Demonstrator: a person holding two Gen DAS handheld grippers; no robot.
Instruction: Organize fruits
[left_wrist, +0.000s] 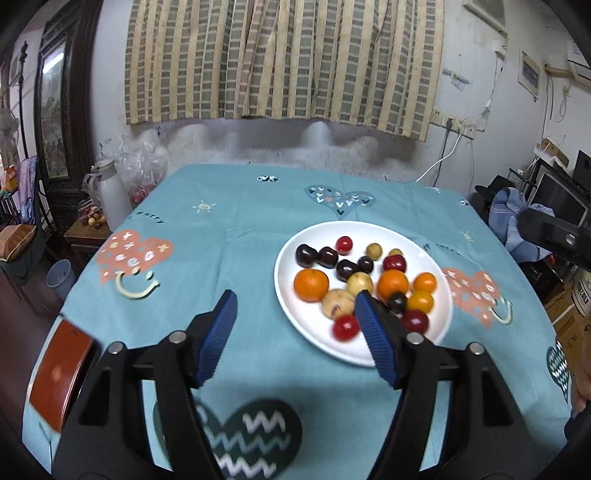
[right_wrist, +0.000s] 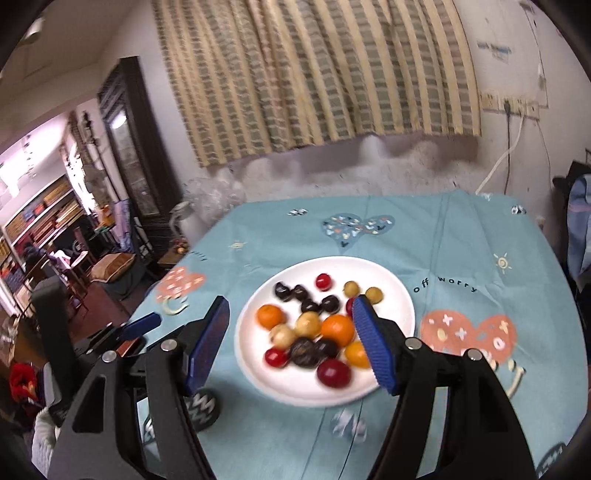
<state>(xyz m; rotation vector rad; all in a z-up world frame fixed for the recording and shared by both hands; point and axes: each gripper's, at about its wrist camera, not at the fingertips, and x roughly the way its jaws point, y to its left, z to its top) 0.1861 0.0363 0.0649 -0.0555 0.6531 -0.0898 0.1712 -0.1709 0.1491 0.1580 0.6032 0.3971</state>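
A white plate (left_wrist: 291, 295) on the teal tablecloth holds several small fruits: oranges (left_wrist: 311, 285), dark plums (left_wrist: 306, 255), red cherry-like fruits (left_wrist: 344, 244) and pale yellow ones (left_wrist: 359, 283). My left gripper (left_wrist: 295, 304) is open and empty, held above the cloth at the plate's near left edge. The plate also shows in the right wrist view (right_wrist: 397, 295) with an orange (right_wrist: 338, 329) and dark plums (right_wrist: 304, 352). My right gripper (right_wrist: 290, 314) is open and empty, above the plate's near side. The left gripper's blue tip (right_wrist: 142, 325) shows at the left.
A red-brown chair back (left_wrist: 59, 373) stands at the table's near left corner. A white thermos (left_wrist: 107, 195) and a plastic bag sit on a side table beyond the left edge. Boxes and clothes crowd the right side. A curtained wall stands behind the table.
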